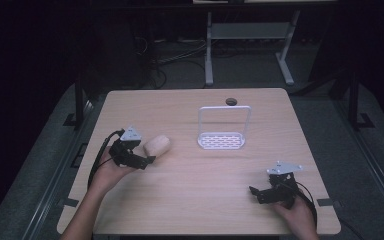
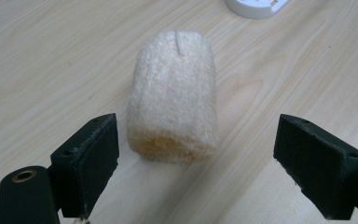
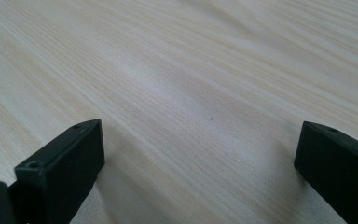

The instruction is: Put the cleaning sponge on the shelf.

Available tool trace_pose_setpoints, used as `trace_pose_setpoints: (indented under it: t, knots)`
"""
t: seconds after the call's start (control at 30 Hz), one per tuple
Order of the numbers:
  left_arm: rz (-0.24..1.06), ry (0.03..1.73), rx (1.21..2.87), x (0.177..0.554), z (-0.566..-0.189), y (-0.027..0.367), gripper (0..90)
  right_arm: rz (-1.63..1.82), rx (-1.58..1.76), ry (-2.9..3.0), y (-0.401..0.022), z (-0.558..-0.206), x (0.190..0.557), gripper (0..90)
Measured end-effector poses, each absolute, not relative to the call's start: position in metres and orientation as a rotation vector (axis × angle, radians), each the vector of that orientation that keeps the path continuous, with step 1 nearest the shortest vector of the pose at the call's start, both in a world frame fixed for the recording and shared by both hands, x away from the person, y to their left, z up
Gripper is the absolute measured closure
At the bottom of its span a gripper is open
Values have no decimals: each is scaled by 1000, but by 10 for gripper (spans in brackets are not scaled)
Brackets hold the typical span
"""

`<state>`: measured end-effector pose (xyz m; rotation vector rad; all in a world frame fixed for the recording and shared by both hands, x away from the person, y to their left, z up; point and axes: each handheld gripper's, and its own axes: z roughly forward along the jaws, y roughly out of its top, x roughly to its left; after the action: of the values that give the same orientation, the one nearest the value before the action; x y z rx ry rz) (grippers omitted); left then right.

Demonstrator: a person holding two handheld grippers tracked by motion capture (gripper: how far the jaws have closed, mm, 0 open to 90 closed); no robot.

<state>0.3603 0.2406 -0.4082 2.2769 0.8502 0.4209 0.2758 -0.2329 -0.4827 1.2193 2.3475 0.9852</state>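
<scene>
Step in hand: approach to grasp. Left gripper (image 2: 196, 154), jaws spread wide, empty, lined up on pale beige cylindrical loofah sponge (image 2: 173, 95). Right gripper (image 1: 266, 193) wide open, idle. Next, likely: advance, then close.

Beige loofah sponge (image 2: 172, 93), cylindrical, lying on side on table, left of centre.
</scene>
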Motion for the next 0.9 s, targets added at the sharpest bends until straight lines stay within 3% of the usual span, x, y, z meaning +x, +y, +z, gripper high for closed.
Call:
trace_pose_setpoints:
  t: [0.9]
  knots:
    - [387,846,2290,400,-414,222,135,985,1219,2348,-233,-483,276,13]
